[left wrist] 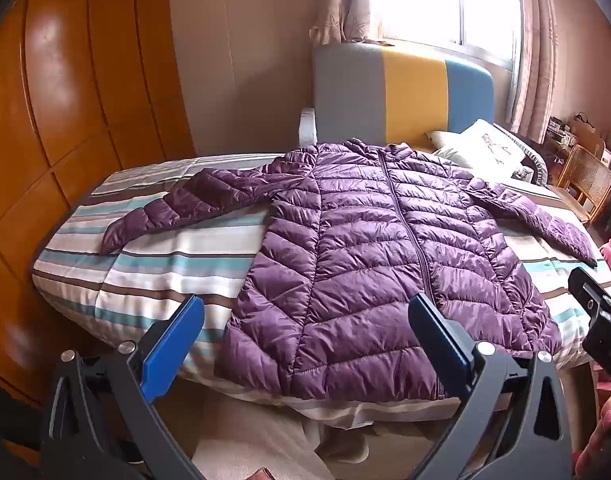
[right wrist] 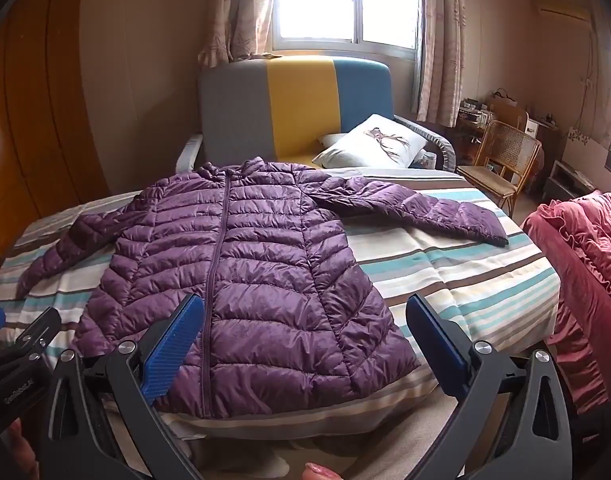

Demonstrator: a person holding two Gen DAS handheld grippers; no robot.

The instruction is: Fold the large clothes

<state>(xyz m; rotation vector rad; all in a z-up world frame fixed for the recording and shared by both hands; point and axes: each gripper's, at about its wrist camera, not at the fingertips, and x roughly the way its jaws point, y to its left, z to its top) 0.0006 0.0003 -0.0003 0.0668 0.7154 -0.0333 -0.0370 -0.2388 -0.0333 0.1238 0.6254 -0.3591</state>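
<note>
Jacket: quilted purple cloth, slight sheen. Bedspread under it: matt striped cloth. Wardrobe left of the bed: glossy wood. Chair right of the bed: wood, woven cane back. Gripper pads: ribbed blue plastic.

Bed covered with striped sheet. Purple quilted jacket laid flat on top, front up, zipped, both sleeves spread outward. White pillow at headboard end.
</note>
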